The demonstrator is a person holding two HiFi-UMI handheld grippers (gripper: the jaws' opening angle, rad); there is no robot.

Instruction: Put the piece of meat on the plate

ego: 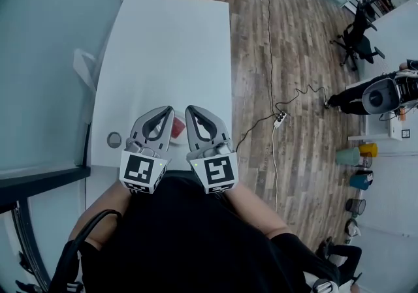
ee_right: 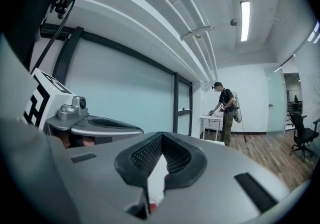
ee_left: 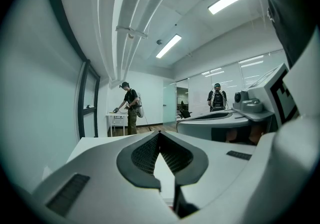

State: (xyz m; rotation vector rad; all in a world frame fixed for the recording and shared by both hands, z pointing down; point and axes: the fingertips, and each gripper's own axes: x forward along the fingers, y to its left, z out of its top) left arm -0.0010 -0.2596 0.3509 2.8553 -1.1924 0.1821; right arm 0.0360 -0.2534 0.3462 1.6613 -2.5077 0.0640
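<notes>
Head view: you hold the left hand-held gripper (ego: pixel 166 111) and the right hand-held gripper (ego: pixel 191 109) side by side over the near edge of the tabletop (ego: pixel 163 44). Both are smooth grey plastic with curved jaws whose tips meet, and each carries a black-and-white marker cube; the tabletop is a long, matte white rectangle running away from you to its far edge. A round grey grommet (ego: pixel 114 139) sits at its near left corner; a red thing (ego: pixel 177 127) shows between the two grippers near the near edge, too hidden to tell meat from plate. Past the right edge lies open wood-plank floor (ego: pixel 294 174) crossed by a thin black cable (ego: pixel 271 37).

Left gripper view: your left hand-held gripper (ee_left: pixel 159 133) has its jaws together at the tip with nothing held; its dark pads (ee_left: pixel 145 154) are ribbed, with only white tabletop (ee_left: pixel 95 144) showing through below them.

Right gripper view: your right hand-held gripper (ee_right: pixel 161 135) is likewise closed and empty; a red speck (ee_right: pixel 152 207) peeks through low behind the jaws, and a person (ee_right: pixel 226 111) stands at a small table well beyond.
</notes>
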